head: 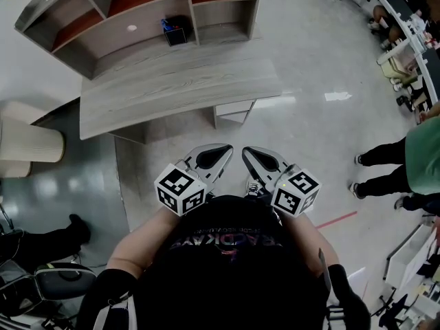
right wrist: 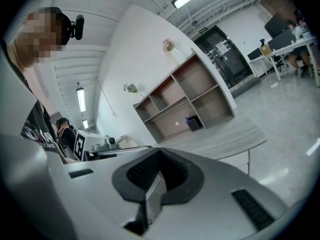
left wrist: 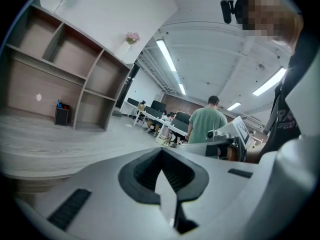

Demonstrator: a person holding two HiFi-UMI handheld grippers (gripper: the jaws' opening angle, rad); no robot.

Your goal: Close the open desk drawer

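In the head view a grey wood desk (head: 179, 88) with a shelf unit (head: 137, 12) behind it stands ahead of me. A white drawer unit (head: 234, 110) juts out below the desk's front edge, right of centre. My left gripper (head: 225, 148) and right gripper (head: 246, 151) are side by side close to my chest, short of the desk and apart from the drawer. Both are shut with nothing between the jaws. The left gripper (left wrist: 162, 156) sees the desk top (left wrist: 45, 139) low at its left. Beyond the right gripper (right wrist: 159, 159) the desk (right wrist: 225, 136) stands at a distance.
A small black holder (head: 176, 31) sits in a shelf bay. Cream round stools (head: 27, 143) stand at the left, and a chair (head: 62, 280) at the lower left. People (head: 385, 167) stand on the grey floor to the right, near a strip of red tape (head: 337, 218).
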